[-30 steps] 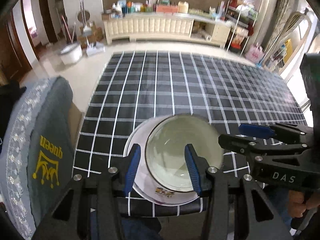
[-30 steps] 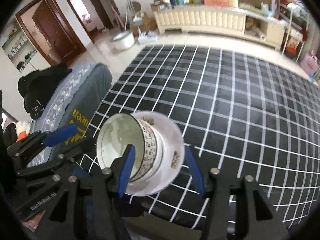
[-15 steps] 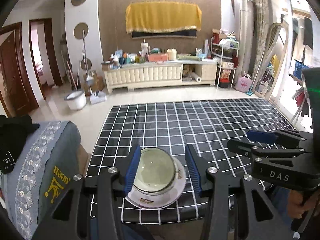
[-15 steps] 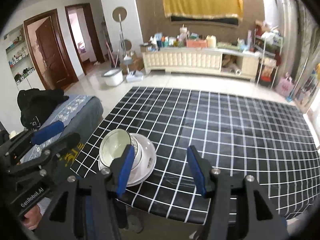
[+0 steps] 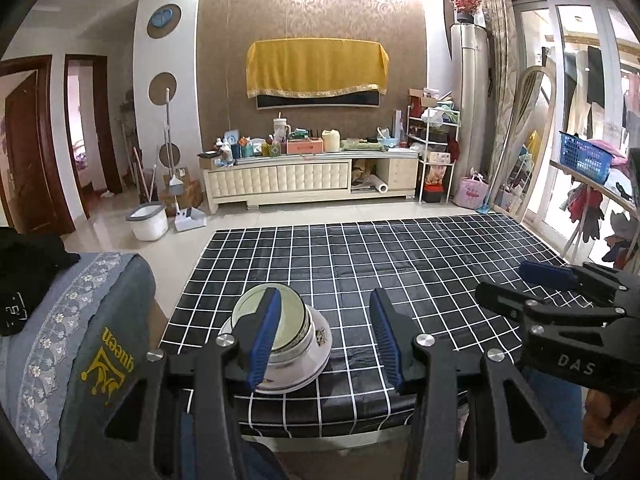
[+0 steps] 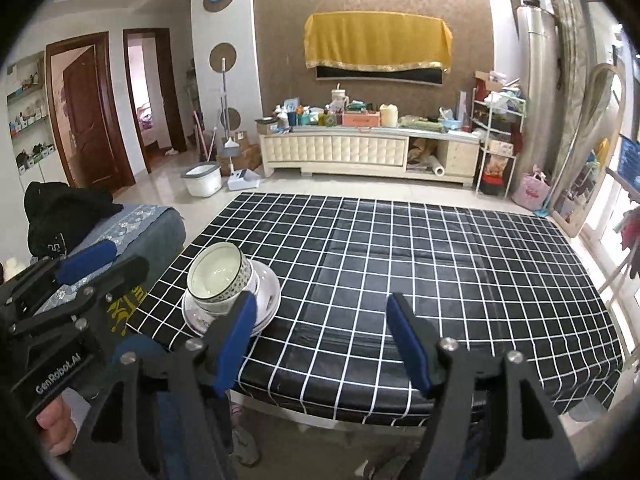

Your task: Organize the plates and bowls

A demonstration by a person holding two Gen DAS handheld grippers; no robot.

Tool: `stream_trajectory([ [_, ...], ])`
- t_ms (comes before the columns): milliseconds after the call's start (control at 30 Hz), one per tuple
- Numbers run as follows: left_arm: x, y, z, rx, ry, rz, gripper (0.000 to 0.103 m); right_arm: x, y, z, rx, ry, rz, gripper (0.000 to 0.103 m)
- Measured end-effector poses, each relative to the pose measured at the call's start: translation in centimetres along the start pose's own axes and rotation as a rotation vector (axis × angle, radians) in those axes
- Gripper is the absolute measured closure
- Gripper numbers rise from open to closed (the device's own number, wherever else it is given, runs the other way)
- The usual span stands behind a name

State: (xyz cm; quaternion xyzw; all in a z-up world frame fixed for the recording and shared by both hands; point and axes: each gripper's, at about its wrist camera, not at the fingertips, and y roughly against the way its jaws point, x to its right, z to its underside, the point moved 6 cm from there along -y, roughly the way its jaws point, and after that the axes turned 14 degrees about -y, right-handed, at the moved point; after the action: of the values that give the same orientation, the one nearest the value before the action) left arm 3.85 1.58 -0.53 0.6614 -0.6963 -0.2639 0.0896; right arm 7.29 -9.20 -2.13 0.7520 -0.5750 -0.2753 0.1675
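Honestly looks about wrapped up: bowl (image 6: 219, 276) nested on the plate (image 6: 266, 300), maybe more than one of each in that stack but can't tell for sure, all parked near the front-left corner of the checkered tabletop (image 6: 400, 256). Rest of the cloth shows no other dishes. Best way to handle this step, probably: back straight off, no sideways swing near the stack, since the bowl sits a bit tilted toward the left and close to the edge, so any nudge could tip it or slide the plate off. Worth a glance at whether that bowl is seated flat before calling it done. Pose-wise: left gripper (image 5: 324, 334) held low in front of the tabletop edge, pointing level across it, blue pads wide apart with nothing between them, the stack just peeking behind the left pad in that view. Right gripper (image 6: 320, 340) same deal, spread wide and empty, hovering off the near edge with the stack off to its left, not touching.
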Motion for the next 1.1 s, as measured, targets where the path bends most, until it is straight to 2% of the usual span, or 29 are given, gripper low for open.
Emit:
stream_trajectory([
  [67, 0.3, 0.6, 0.5, 0.002, -0.002, 0.008, 0.047, 0.2, 0.6, 0.5, 0.016, -0.005, 0.002, 0.029],
  [167, 0.9, 1.5, 1.0, 0.016, -0.014, 0.009, 0.035, 0.3, 1.3, 1.3, 0.022, -0.002, 0.013, 0.029],
  [267, 1.3, 2.4, 1.3, 0.032, -0.020, 0.000, 0.029, 0.5, 2.3, 1.9, 0.041, 0.008, 0.025, 0.026],
  [433, 2.2, 3.7, 1.6, 0.055, -0.046, -0.012, 0.021, 0.9, 4.3, 2.5, 0.092, 0.007, 0.038, 0.016],
  [733, 2.3, 5.0, 2.2, 0.068, -0.016, 0.000, 0.016, 1.9, 5.3, 2.9, 0.138, 0.003, 0.074, 0.002],
  [833, 2.4, 5.1, 2.4, 0.068, -0.016, -0.001, 0.014, 1.9, 5.4, 2.9, 0.141, -0.002, 0.064, 0.000],
  [933, 2.4, 5.4, 2.5, 0.083, -0.013, -0.011, 0.000, 2.0, 5.0, 3.1, 0.115, -0.003, 0.054, 0.000],
  [1100, 2.3, 5.8, 2.7, 0.099, -0.011, -0.013, 0.000, 2.2, 4.9, 3.1, 0.117, -0.018, 0.065, 0.000],
])
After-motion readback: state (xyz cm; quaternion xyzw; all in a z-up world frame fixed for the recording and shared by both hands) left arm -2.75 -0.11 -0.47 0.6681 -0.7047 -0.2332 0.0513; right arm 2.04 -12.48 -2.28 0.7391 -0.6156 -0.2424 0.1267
